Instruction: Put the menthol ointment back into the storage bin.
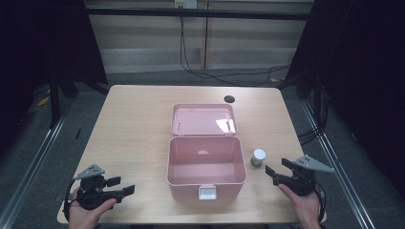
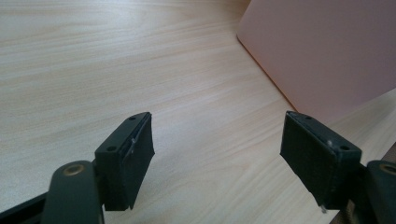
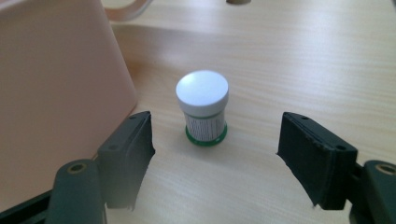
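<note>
Right gripper view has the small white-capped jar [image 3: 202, 107] standing upright at centre frame on the counter [image 3: 303, 56], just ahead of the right tongs [image 3: 217, 154], whose jaws are spread wide with nothing between them. The open pink box [image 3: 56, 93] fills the left of the frame, near the jar. A skewed approach could clip the box wall or tip the jar. In the high view the left tongs [image 1: 125, 186], also spread and empty, sit at lower left.
</note>
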The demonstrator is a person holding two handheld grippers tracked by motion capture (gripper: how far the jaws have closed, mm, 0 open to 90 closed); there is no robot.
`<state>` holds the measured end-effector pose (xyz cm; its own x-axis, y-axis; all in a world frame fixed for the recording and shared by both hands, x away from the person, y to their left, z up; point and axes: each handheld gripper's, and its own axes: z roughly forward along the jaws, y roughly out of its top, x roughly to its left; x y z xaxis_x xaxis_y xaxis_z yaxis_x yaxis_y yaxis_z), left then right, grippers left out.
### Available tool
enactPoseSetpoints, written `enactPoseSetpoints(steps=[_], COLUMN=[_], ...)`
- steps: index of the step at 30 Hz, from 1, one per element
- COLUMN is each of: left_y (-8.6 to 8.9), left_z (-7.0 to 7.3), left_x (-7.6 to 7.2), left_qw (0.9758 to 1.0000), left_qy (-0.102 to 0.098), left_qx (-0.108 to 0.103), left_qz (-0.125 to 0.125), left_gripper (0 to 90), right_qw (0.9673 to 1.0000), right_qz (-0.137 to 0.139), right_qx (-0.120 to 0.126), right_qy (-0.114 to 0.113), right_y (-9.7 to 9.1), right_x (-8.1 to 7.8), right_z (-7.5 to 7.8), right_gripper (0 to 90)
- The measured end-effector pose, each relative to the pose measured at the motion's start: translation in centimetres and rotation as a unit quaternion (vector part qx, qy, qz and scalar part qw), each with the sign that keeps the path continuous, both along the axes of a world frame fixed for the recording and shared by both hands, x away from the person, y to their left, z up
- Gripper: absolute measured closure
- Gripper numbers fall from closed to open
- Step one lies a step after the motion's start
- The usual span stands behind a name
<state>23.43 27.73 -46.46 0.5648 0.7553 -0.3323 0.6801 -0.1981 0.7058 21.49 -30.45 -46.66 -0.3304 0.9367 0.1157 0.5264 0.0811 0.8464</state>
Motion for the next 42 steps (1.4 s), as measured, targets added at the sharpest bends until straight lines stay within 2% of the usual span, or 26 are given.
enactPoseSetpoints(steps=[1,2,3,5,7,8,11,12,13,15,17,19,20,21,22,27,29,33,34,35,36,41,42], left_y=[0.0,0.0,0.1,0.1,0.2,0.1,0.1,0.1,0.1,0.3,0.3,0.2,0.1,0.1,0.1,0.0,0.0,0.0,-0.1,-0.1,-0.1,-0.1,-0.1], left_z=[0.0,0.0,0.0,0.0,-0.1,-0.1,-0.1,0.0,0.1,0.0,0.0,0.1,0.0,0.0,0.0,0.0,0.0,-0.1,-0.1,-0.1,0.0,-0.1,0.0], left_x=[0.0,0.0,0.0,0.1,0.1,0.1,-0.1,-0.1,-0.1,0.0,0.0,0.0,0.0,-0.1,-0.1,0.0,0.0,0.0,0.0,0.0,-0.1,0.0,-0.1], left_qw=[1.0000,1.0000,1.0000,1.0000,1.0000,1.0000,1.0000,1.0000,1.0000,1.0000,1.0000,1.0000,1.0000,1.0000,1.0000,1.0000,1.0000,1.0000,1.0000,1.0000,1.0000,1.0000,1.0000], left_qy=[0.000,0.000,0.002,0.005,0.005,0.007,0.005,0.003,0.001,0.003,0.001,0.000,0.001,0.002,0.002,0.001,0.002,0.004,0.005,0.005,0.002,0.004,0.002], left_qx=[0.000,0.001,0.000,-0.003,-0.003,-0.001,-0.001,-0.001,0.000,0.001,-0.001,-0.002,0.000,0.001,0.001,0.003,0.003,0.008,0.008,0.008,0.004,0.006,0.006], left_qz=[0.000,0.000,0.003,0.005,0.006,0.005,0.004,0.002,0.000,0.000,0.001,-0.001,-0.003,-0.003,-0.003,-0.002,-0.002,-0.002,-0.003,-0.003,-0.001,-0.003,-0.004], left_gripper=[25.4,25.4,25.4,25.4,25.4,25.4,25.4,25.4,25.4,25.5,25.6,25.6,25.7,25.7,25.7,25.7,25.7,25.7,25.7,25.7,25.7,25.7,25.7], right_qw=[1.0000,0.9997,0.9995,0.9991,0.9992,0.9989,0.9985,0.9986,0.9990,0.9999,0.9997,0.9997,0.9995,0.9991,0.9987,0.9975,0.9972,0.9950,0.9916,0.9916,0.9893,0.9869,0.9861], right_qz=[0.000,0.006,0.003,0.004,0.002,0.001,-0.005,-0.004,-0.004,0.010,0.018,0.019,0.020,0.018,0.024,0.047,0.050,0.064,0.071,0.071,0.088,0.096,0.101], right_qx=[0.000,0.017,0.026,0.035,0.036,0.047,0.054,0.052,0.043,0.008,0.007,0.005,-0.022,-0.035,-0.037,-0.022,-0.030,-0.042,-0.073,-0.073,-0.066,-0.071,-0.074], right_qy=[0.000,0.016,0.021,0.022,0.019,0.010,-0.003,-0.010,-0.009,0.006,0.012,0.012,0.007,0.015,0.027,0.048,0.048,0.064,0.080,0.080,0.096,0.108,0.109], right_y=[0.0,-0.3,-0.4,-0.6,-0.6,-0.5,-0.4,-0.4,-0.4,-0.3,-0.3,-0.2,0.1,0.3,0.3,0.3,0.4,0.6,1.0,1.0,1.2,1.6,1.6], right_x=[0.0,0.1,0.1,0.1,0.0,-0.1,-0.2,-0.3,-0.4,-0.5,-0.5,-0.4,-0.4,-0.4,-0.3,0.5,0.9,1.6,2.3,2.3,3.0,3.6,3.9], right_z=[0.0,0.0,0.0,0.0,0.0,0.0,0.0,0.0,0.1,0.3,0.5,0.6,0.7,0.9,1.0,2.4,2.9,3.2,3.2,3.2,3.0,3.5,3.9], right_gripper=[26.5,27.5,27.5,28.3,28.2,27.6,27.3,31.0,32.3,37.5,41.4,41.5,40.0,39.1,38.2,32.3,31.9,31.0,31.2,31.2,31.7,31.9,29.6])
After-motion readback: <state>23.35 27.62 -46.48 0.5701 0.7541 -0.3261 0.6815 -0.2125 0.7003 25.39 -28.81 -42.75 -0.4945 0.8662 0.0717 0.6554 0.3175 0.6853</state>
